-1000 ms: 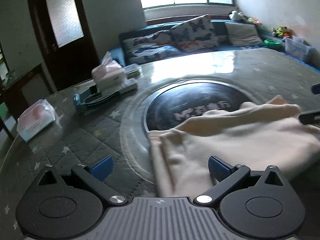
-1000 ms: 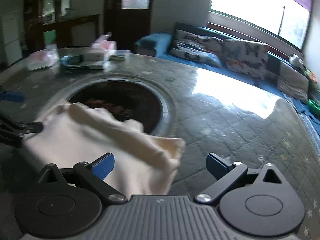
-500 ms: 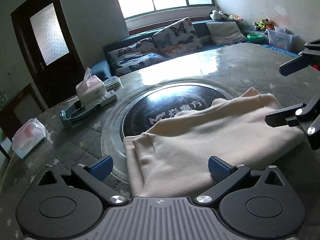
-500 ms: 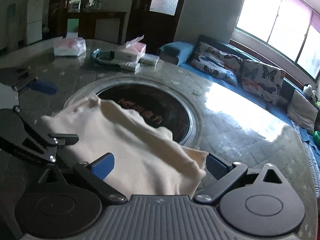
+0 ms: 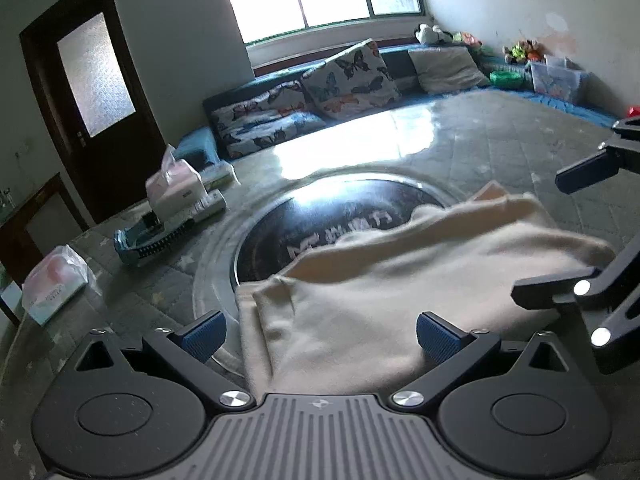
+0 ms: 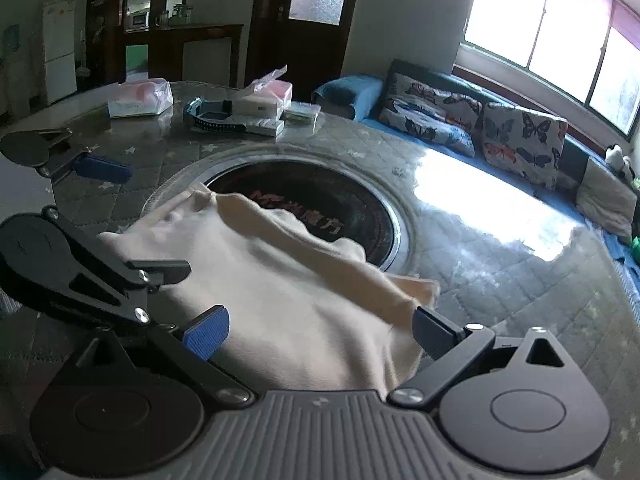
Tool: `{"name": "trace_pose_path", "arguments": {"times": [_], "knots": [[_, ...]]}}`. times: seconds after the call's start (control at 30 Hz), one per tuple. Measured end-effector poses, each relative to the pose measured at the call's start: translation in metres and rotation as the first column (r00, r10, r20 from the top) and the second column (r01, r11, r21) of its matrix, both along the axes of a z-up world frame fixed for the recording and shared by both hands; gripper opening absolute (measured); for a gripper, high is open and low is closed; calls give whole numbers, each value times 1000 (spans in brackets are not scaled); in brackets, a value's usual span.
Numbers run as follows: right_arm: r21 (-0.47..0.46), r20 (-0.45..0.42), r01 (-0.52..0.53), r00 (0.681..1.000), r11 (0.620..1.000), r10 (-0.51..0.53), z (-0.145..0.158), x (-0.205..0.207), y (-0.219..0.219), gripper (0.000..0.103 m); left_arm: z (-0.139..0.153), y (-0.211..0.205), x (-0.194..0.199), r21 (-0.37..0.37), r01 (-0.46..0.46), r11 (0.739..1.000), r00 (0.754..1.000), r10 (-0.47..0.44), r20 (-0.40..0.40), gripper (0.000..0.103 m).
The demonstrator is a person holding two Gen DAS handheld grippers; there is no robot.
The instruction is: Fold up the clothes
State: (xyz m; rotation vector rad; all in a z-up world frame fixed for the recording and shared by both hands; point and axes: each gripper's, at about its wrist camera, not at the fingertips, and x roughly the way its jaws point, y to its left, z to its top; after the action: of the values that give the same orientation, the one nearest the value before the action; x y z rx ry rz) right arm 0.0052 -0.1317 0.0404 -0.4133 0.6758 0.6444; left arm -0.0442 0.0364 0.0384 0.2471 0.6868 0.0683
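Note:
A cream folded garment (image 5: pixel 380 292) lies on the round table, partly over the black centre disc (image 5: pixel 340 220). It also shows in the right wrist view (image 6: pixel 280 288). My left gripper (image 5: pixel 320 334) is open above the garment's near left edge and holds nothing. My right gripper (image 6: pixel 320 330) is open above the garment's right end and holds nothing. The right gripper shows at the right edge of the left wrist view (image 5: pixel 580 232). The left gripper shows at the left of the right wrist view (image 6: pixel 108 220). The garment's near edge is hidden under both gripper bodies.
The table has a grey quilted cover (image 5: pixel 500 140). At its far left stand a tissue box (image 5: pixel 174 184), a teal tray (image 5: pixel 152 240) and a wrapped tissue pack (image 5: pixel 54 284). A sofa with butterfly cushions (image 5: pixel 348 76) runs behind the table under the window.
Both grippers have drawn back and risen a little from the garment, staying open. The right gripper now sits nearer the left one. The garment lies still on the table.

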Motion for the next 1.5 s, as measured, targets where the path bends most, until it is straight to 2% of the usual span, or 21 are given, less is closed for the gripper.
{"name": "trace_pose_path", "arguments": {"times": [0.13, 0.43, 0.63, 0.83, 1.03, 1.3, 1.5], "knots": [[8, -32, 24, 999, 1000, -24, -16, 3, 1, 98, -11, 1, -1, 7, -4, 1000, 1000, 4, -18, 103], [38, -83, 55, 995, 998, -52, -34, 2, -7, 98, -17, 5, 0, -17, -16, 1000, 1000, 15, -18, 103], [43, -86, 47, 995, 998, -43, -30, 0, -11, 97, -18, 11, -4, -63, -30, 998, 999, 29, -21, 103], [73, -49, 94, 995, 993, -90, -17, 0, -25, 96, -19, 12, -5, -65, -31, 997, 999, 30, -12, 103], [47, -84, 110, 991, 993, -106, -34, 7, -30, 96, -20, 13, -7, -66, -29, 997, 1000, 28, -5, 103], [85, -44, 133, 991, 988, -129, -13, 9, -43, 91, -13, 17, -12, -60, -30, 998, 1000, 30, 5, 103], [22, -59, 187, 981, 982, -186, -34, 20, -52, 88, -17, 22, -15, -60, -42, 997, 999, 42, -3, 103]]}}
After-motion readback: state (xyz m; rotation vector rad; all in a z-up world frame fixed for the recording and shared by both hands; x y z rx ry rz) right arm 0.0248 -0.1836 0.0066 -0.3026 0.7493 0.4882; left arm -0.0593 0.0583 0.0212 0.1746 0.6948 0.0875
